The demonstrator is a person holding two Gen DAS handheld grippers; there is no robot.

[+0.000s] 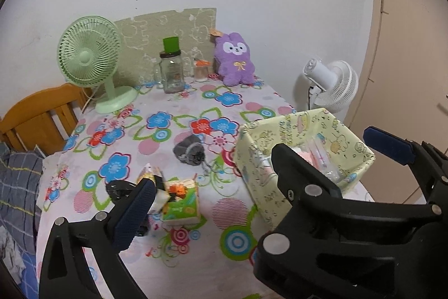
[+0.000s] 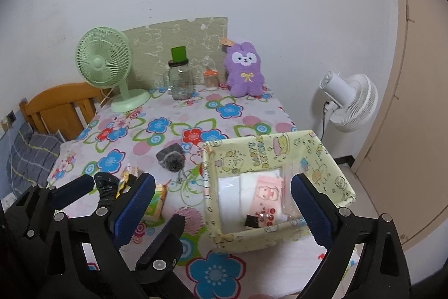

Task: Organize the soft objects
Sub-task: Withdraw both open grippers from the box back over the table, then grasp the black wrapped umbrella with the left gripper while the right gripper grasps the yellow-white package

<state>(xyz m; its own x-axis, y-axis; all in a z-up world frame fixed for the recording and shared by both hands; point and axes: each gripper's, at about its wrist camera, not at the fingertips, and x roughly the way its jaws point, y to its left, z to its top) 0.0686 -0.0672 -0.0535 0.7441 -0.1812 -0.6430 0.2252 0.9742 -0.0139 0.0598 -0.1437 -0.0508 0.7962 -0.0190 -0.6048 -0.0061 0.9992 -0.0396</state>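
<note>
A yellow fabric basket (image 2: pixel 268 150) sits at the table's right front, holding white tissue packs (image 2: pixel 240 192) and a pink pack (image 2: pixel 266 192). My right gripper (image 2: pixel 221 178) hovers open in front of it, with nothing pressed between the pads. My left gripper (image 1: pixel 218 175) is open too, close on its left, and the two grippers' fingers overlap. Below the left finger (image 1: pixel 134 215) lie a green tissue pack (image 1: pixel 182 209), a black crumpled item (image 1: pixel 117 189) and a yellow packet (image 1: pixel 148 171). A grey pouch (image 1: pixel 189 150) lies mid-table. A purple plush rabbit (image 1: pixel 235 58) sits against the wall.
A green desk fan (image 1: pixel 89 55), a glass jar with a green lid (image 1: pixel 171 69) and a small orange-topped jar (image 1: pixel 202 70) stand along the back. A white fan (image 1: pixel 333 86) stands beside the table on the right, and a wooden frame (image 1: pixel 36 119) on the left.
</note>
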